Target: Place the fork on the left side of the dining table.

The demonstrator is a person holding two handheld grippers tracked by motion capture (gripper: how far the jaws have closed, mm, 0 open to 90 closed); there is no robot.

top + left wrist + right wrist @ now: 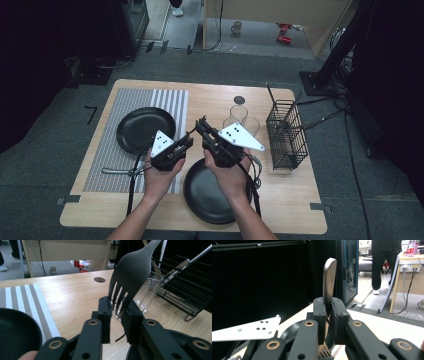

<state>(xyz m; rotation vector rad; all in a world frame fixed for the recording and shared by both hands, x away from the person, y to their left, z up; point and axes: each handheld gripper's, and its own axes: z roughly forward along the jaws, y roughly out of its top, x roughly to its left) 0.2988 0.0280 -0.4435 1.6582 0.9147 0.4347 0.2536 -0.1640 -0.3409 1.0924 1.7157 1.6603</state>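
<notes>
On the wooden surface [210,100], a black plate [210,200] lies under my two tools. My right tool [326,308] is clamped on the handle of a dark fork [131,272]. My left tool [118,311] has closed around the fork's tines, just before a clear glass [147,292].

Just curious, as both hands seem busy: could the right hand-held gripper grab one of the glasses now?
Probably not yet: the glasses stand close with nothing between, but the right hand-held gripper is shut on the fork.
</notes>
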